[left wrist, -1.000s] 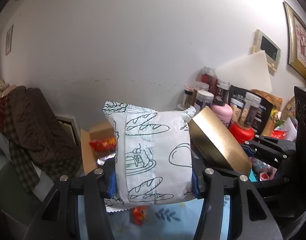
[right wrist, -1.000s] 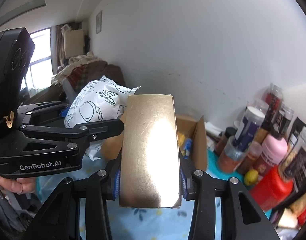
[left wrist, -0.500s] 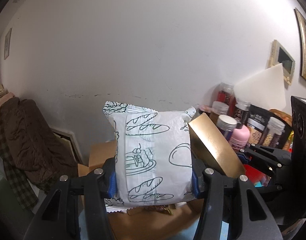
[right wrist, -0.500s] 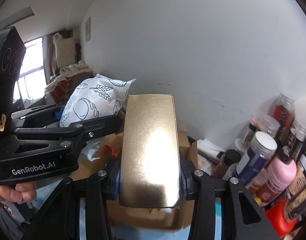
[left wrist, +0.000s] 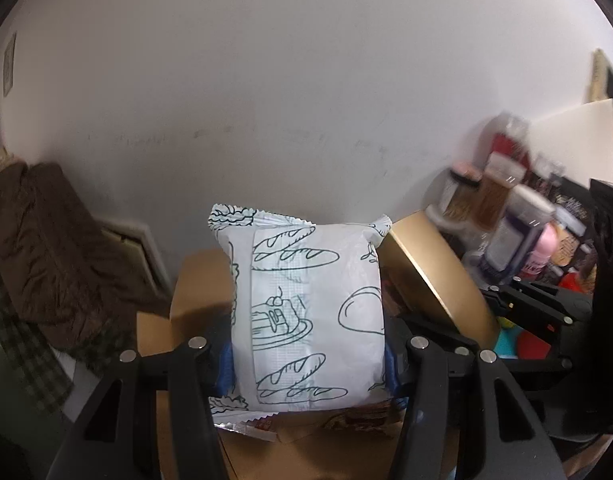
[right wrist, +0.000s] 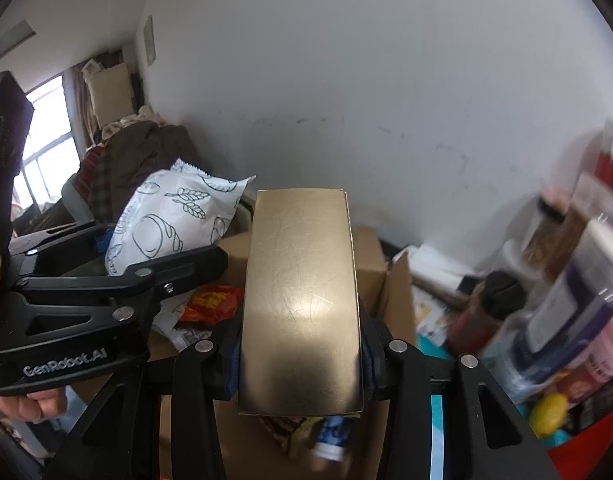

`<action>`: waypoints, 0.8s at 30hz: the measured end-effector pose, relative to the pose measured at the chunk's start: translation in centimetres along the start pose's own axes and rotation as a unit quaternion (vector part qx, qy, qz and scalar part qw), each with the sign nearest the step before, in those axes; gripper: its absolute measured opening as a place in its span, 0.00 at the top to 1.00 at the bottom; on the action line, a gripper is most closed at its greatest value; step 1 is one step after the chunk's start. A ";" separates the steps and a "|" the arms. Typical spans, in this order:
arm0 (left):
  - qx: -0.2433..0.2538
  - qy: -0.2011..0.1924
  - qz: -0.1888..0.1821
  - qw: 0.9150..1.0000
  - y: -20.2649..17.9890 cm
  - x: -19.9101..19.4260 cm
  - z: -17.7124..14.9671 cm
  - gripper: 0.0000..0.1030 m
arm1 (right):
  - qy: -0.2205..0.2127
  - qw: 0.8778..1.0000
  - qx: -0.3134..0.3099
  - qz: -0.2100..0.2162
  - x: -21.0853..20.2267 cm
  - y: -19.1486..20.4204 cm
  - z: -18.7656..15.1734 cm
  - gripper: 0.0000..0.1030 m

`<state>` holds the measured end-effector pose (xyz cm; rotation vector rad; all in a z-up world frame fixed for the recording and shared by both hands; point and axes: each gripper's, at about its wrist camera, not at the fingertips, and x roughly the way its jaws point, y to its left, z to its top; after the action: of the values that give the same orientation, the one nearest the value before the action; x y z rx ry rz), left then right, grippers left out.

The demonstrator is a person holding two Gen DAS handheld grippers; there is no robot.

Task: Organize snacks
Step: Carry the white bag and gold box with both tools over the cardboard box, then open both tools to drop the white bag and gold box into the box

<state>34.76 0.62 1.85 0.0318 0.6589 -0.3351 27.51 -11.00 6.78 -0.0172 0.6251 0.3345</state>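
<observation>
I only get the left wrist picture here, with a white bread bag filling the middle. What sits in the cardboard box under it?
Observer: In the right wrist view, a red snack packet lies in the cardboard box.
Operator: And the gold thing beside the bag?
Observer: It is a flat gold box, and the right gripper is shut on its two sides.
Operator: Who is holding my gripper?
Observer: A bare hand grips the handle of the left gripper, which is shut on the bread bag.
</observation>
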 end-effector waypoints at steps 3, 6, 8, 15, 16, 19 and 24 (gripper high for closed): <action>0.000 0.032 0.013 0.999 0.6 2.1 -0.5 0.48 | 0.026 1.000 0.010 0.000 2.2 -0.7 -0.4 0.58; -0.003 0.052 0.024 0.998 1.0 3.8 -1.0 0.48 | 0.037 0.999 0.003 -0.008 3.1 -0.5 -0.7 0.58; -0.006 0.066 0.022 0.998 1.1 4.7 -1.3 0.48 | 0.046 0.999 0.000 -0.014 3.7 -0.6 -0.9 0.58; 0.005 0.101 0.025 0.995 1.1 6.5 -2.1 0.48 | 0.079 0.997 -0.002 -0.025 5.6 -1.1 -1.6 0.58; 0.005 0.104 0.025 0.994 1.0 6.6 -2.1 0.48 | 0.082 0.996 0.000 -0.023 5.8 -1.2 -1.8 0.58; 0.006 0.113 0.031 0.993 1.1 7.2 -2.3 0.47 | 0.090 0.996 0.001 -0.023 6.2 -1.3 -1.9 0.58; 0.007 0.128 0.039 0.991 1.0 7.9 -2.5 0.48 | 0.105 0.994 0.005 -0.028 6.8 -1.6 -2.2 0.58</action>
<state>39.39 -0.47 -5.03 0.1151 0.9080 -0.2614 31.95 -10.73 0.96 -0.0611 0.8330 0.2772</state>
